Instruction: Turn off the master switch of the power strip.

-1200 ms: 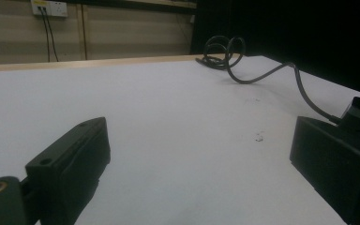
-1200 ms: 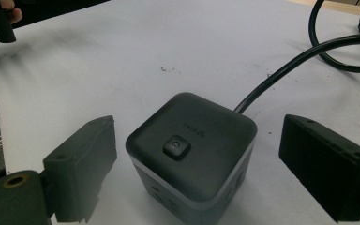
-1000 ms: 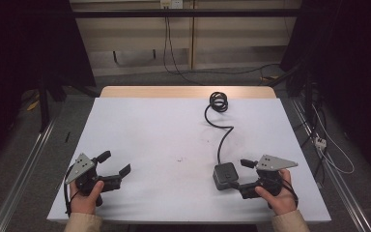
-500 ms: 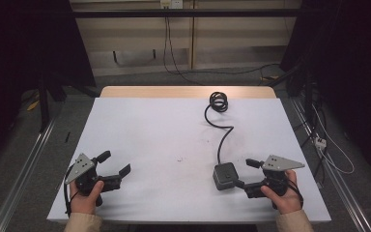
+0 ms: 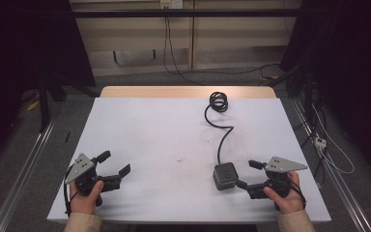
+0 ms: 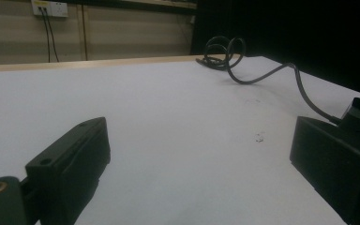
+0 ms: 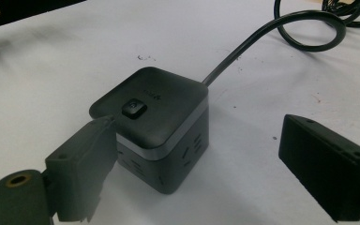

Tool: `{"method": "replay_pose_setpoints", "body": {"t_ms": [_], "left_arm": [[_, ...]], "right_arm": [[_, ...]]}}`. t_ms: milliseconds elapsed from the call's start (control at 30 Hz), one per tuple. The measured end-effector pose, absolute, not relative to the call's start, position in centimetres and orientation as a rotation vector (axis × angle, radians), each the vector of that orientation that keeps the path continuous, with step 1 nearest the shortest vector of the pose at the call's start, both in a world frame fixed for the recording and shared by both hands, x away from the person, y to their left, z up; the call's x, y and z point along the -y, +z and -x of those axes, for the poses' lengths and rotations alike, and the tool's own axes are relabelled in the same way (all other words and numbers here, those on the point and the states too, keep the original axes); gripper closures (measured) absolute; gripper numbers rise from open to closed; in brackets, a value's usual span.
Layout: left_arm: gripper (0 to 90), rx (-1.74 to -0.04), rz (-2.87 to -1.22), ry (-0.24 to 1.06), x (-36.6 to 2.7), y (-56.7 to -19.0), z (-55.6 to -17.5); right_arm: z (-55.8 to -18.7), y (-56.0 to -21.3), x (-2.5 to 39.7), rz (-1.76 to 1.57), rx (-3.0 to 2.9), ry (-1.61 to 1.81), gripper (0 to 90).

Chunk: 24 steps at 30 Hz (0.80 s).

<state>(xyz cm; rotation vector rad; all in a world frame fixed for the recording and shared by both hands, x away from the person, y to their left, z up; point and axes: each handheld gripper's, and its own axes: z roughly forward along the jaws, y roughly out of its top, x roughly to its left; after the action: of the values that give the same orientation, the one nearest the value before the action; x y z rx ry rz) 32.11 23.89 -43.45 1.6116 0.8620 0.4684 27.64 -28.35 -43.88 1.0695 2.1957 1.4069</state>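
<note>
A: Where is the cube power strip [image 5: 225,176] found?

B: It is set on the white table [image 5: 164,130], near edge, right half, just to the left of the right gripper [image 5: 249,175]. In the right gripper view the cube [image 7: 157,123] is seen partly between the jaws: one jaw is placed against or just beside its near-left corner, the other stands well apart on the far side.

A: And the grippers' state?

B: The right gripper is spread wide and nothing is clasped. The left gripper [image 5: 115,164] is likewise spread wide and empty, held at the near left, well apart from the cube.

A: Which relation is the coming move judged to turn on?

B: The cube lies leftward of the right gripper, the nearer one by far. The black cord [image 5: 218,126] is run from the cube's far side toward a coil at the far edge, so that axis is best avoided by the jaws.

A: The count?

B: One cube, one cord, two grippers.
</note>
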Motion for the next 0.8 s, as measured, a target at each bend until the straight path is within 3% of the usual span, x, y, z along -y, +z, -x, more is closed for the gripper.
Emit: {"method": "replay_pose_setpoints", "body": {"t_ms": [800], "left_arm": [[5.2, -0.862, -1.615, 0.464, -23.9, -43.5, -32.1]], "right_arm": [[-27.3, -44.7, 30.0, -1.107, -2.169, 1.353, 11.9]]}}
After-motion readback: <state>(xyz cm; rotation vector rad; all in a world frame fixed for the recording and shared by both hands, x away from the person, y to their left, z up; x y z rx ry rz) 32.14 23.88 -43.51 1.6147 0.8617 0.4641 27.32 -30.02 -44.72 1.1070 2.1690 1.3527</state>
